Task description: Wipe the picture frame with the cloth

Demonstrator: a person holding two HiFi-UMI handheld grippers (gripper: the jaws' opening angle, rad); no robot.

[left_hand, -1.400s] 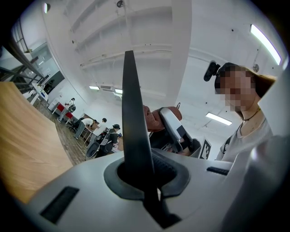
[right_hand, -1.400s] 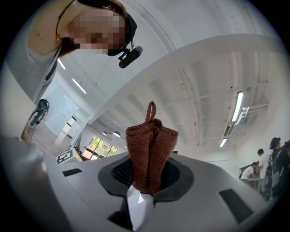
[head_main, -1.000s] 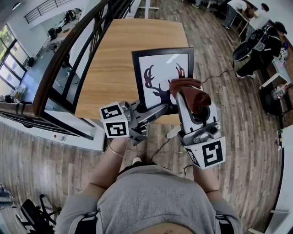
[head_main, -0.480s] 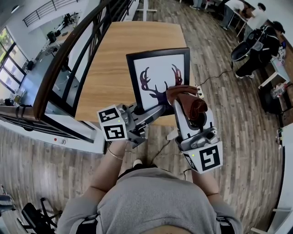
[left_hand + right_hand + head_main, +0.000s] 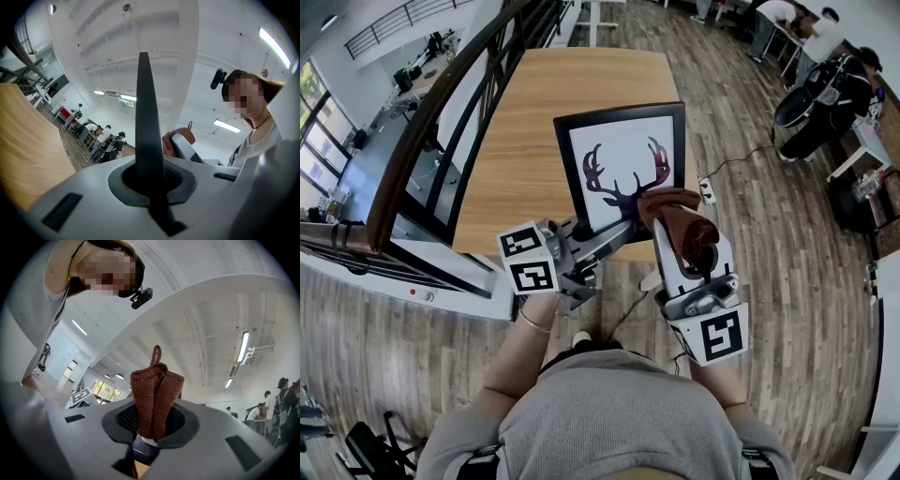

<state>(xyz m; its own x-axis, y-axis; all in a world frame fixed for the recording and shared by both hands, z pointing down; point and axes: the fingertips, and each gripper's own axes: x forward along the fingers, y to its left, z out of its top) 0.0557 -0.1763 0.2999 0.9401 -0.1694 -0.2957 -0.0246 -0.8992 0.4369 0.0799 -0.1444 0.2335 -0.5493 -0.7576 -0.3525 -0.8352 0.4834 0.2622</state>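
Head view: left tongs [image 5: 615, 232] clamp the lower edge of the frame [image 5: 623, 141], holding it upright over the near end of the tabletop [image 5: 525, 141]. Right tongs [image 5: 664, 214], just beside them, pinch the bunched cloth [image 5: 684, 225] at its lower right corner. Both point slightly upward. A railing [image 5: 441, 117] runs off to their left.

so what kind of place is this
Probably an open-plan office or lab, on an upper level: a railing overlooks desks on a lower level, people gather across the wood floor, and a long wooden table stands nearby.

black picture frame [image 5: 623, 161], rust-brown cloth [image 5: 682, 223]
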